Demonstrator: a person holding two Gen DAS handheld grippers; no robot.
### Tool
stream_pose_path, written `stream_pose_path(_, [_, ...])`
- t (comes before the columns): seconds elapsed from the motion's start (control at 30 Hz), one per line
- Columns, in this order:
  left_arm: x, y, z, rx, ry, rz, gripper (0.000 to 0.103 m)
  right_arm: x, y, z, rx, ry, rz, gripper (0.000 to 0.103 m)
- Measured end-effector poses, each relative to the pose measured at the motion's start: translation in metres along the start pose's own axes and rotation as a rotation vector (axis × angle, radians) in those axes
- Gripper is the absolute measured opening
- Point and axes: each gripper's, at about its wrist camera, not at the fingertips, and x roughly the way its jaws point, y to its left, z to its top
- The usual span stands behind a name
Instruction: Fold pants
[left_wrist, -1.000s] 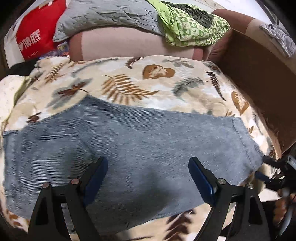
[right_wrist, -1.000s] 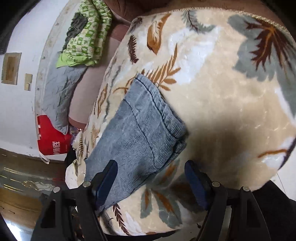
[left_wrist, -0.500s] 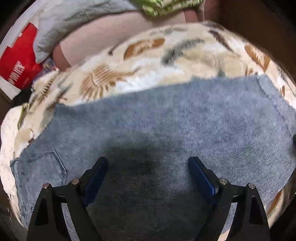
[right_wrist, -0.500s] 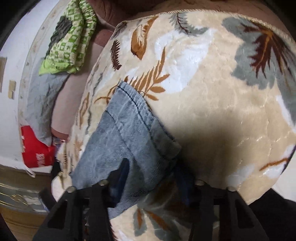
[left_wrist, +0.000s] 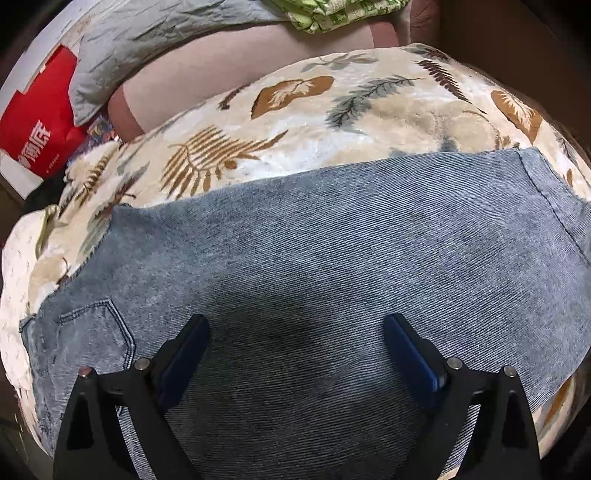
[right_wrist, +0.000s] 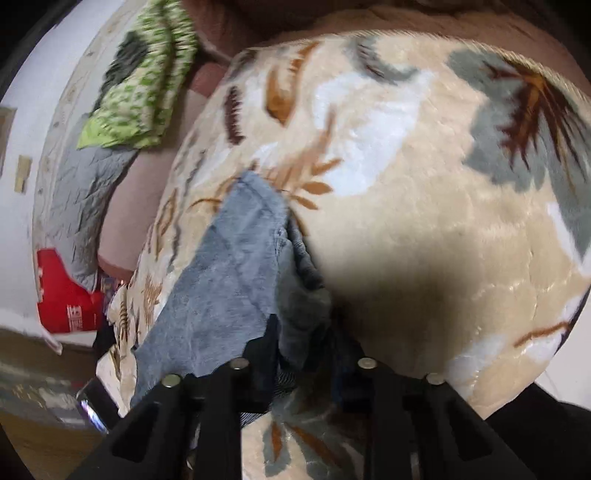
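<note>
So the grey-blue pants (left_wrist: 332, 258) are spread flat on the leaf-print blanket (left_wrist: 295, 122). Left gripper (left_wrist: 295, 350) hangs over the middle of them, jaws wide and opening further, fabric lying below them, nothing pinched. Right gripper (right_wrist: 306, 354) is closing on the bunched hem, cloth pinched between its jaws. No containers near either.

Faded blue denim pants (left_wrist: 332, 266), cream leaf-print blanket (left_wrist: 332, 96), red bag (left_wrist: 33, 122)
</note>
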Motion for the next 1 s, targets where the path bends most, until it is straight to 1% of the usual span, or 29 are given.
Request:
stream_pose_path(0.07, [0.002, 0.004, 0.001, -0.016, 0.011, -0.019, 0.097, -0.012, 0.024, -0.001, -0.083, -0.040, -0.015, 0.021])
stream_pose_path(0.13, [0.001, 0.013, 0.003, -0.045, 0.018, -0.062, 0.096, -0.026, 0.060, -0.005, -0.201, -0.086, -0.025, 0.018])
stream_pose_path(0.17, [0.000, 0.019, 0.003, -0.068, 0.021, -0.083, 0.095, -0.033, 0.083, -0.011, -0.275, -0.111, -0.024, 0.017])
stream_pose_path(0.2, [-0.007, 0.034, 0.002, -0.116, 0.014, -0.104, 0.095, -0.037, 0.101, -0.016, -0.333, -0.132, -0.024, 0.017])
stream_pose_path(0.23, [-0.015, 0.042, 0.000, -0.140, -0.005, -0.122, 0.095, -0.041, 0.124, -0.025, -0.403, -0.149, -0.021, 0.016])
stream_pose_path(0.27, [-0.026, 0.059, -0.003, -0.174, -0.040, -0.136, 0.095, -0.042, 0.148, -0.037, -0.475, -0.161, -0.017, 0.016])
stream_pose_path(0.3, [-0.039, 0.082, -0.008, -0.215, -0.077, -0.127, 0.095, -0.042, 0.167, -0.050, -0.534, -0.170, -0.007, 0.016])
stream_pose_path(0.33, [-0.048, 0.099, -0.014, -0.248, -0.100, -0.124, 0.095, -0.038, 0.191, -0.069, -0.609, -0.170, 0.012, 0.016])
stream_pose_path(0.37, [-0.056, 0.119, -0.021, -0.289, -0.120, -0.120, 0.095, -0.033, 0.204, -0.082, -0.651, -0.160, 0.026, 0.016])
stream_pose_path(0.43, [-0.071, 0.166, -0.040, -0.375, -0.144, -0.095, 0.095, -0.013, 0.230, -0.119, -0.745, -0.110, 0.064, 0.016])
stream_pose_path(0.47, [-0.075, 0.179, -0.046, -0.395, -0.152, -0.079, 0.095, 0.000, 0.238, -0.138, -0.782, -0.084, 0.069, 0.017])
stream_pose_path(0.5, [-0.080, 0.199, -0.057, -0.431, -0.156, -0.046, 0.095, 0.017, 0.243, -0.158, -0.820, -0.046, 0.067, 0.017])
stream_pose_path(0.53, [-0.082, 0.210, -0.063, -0.450, -0.153, -0.035, 0.095, 0.034, 0.243, -0.175, -0.847, 0.001, 0.067, 0.020])
stream_pose_path(0.6, [-0.083, 0.231, -0.075, -0.486, -0.135, -0.021, 0.095, 0.076, 0.238, -0.206, -0.900, 0.105, 0.036, 0.021])
stream_pose_path(0.63, [-0.084, 0.236, -0.078, -0.495, -0.130, -0.019, 0.095, 0.089, 0.232, -0.216, -0.908, 0.142, 0.030, 0.024])
stream_pose_path(0.67, [-0.084, 0.238, -0.079, -0.499, -0.127, -0.017, 0.095, 0.089, 0.228, -0.221, -0.914, 0.118, 0.041, 0.025])
stream_pose_path(0.7, [-0.084, 0.238, -0.077, -0.497, -0.125, -0.021, 0.095, 0.081, 0.225, -0.223, -0.927, 0.074, 0.068, 0.029])
stream_pose_path(0.77, [-0.087, 0.231, -0.069, -0.487, -0.136, -0.044, 0.095, 0.070, 0.221, -0.218, -0.909, 0.093, 0.124, 0.042])
stream_pose_path(0.8, [-0.089, 0.223, -0.061, -0.473, -0.145, -0.073, 0.095, 0.065, 0.218, -0.214, -0.891, 0.101, 0.150, 0.058])
stream_pose_path(0.83, [-0.096, 0.212, -0.056, -0.457, -0.154, -0.103, 0.095, 0.061, 0.215, -0.210, -0.874, 0.103, 0.169, 0.065])
stream_pose_path(0.87, [-0.099, 0.202, -0.050, -0.439, -0.165, -0.127, 0.095, 0.057, 0.212, -0.206, -0.856, 0.107, 0.184, 0.065])
stream_pose_path(0.93, [-0.105, 0.177, -0.035, -0.382, -0.188, -0.153, 0.095, 0.048, 0.200, -0.201, -0.795, 0.142, 0.239, 0.066])
stream_pose_path(1.0, [-0.103, 0.160, -0.027, -0.361, -0.184, -0.190, 0.095, 0.035, 0.188, -0.188, -0.718, 0.134, 0.279, 0.066])
